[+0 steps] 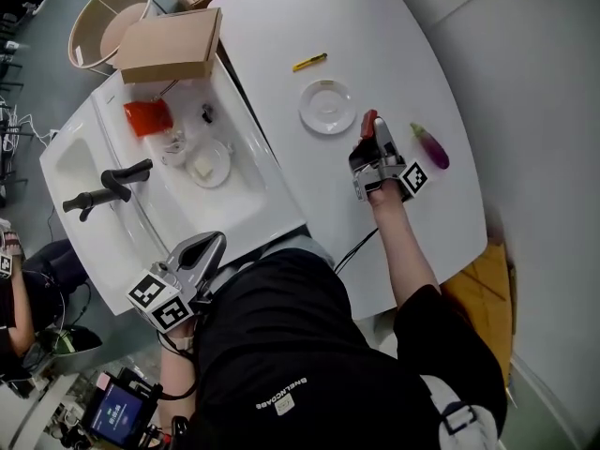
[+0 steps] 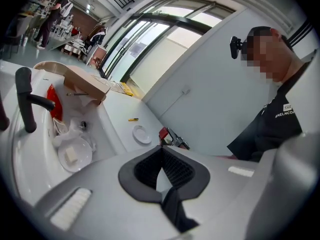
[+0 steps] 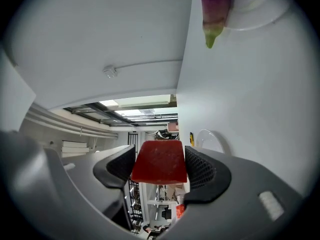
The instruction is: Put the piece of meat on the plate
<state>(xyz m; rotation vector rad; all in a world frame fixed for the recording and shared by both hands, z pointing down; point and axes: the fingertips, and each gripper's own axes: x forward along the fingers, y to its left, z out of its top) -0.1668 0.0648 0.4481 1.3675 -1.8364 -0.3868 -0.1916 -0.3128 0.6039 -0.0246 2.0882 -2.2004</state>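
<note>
Head view shows the right gripper [image 1: 373,139] over the white table [image 1: 281,36], just right of the plate [image 1: 327,107], with the piece of meat [image 1: 367,122] sticking out of its tips toward that plate. In the right gripper view its 2 jaws press on either side of the red slab, so the meat is gripped and not yet on the plate, which is bare. The slab sits short of the plate's rim, though from above I can't quite tell whether it hangs clear of the table top. A purple eggplant [image 1: 431,145] lies further right of the plate, beyond the gripper. A yellow pen-like thing [image 1: 309,62] sits on the far side of the plate. The left gripper [image 1: 208,247] hangs well away from the plate, down at the near edge of the sink [image 1: 66,162], its jaws pressed together with nothing between them. By my reckoning the pickup is done. What is left is a short carry leftward over the plate, a lowering, and letting the jaws part so the slab rests on it.
</note>
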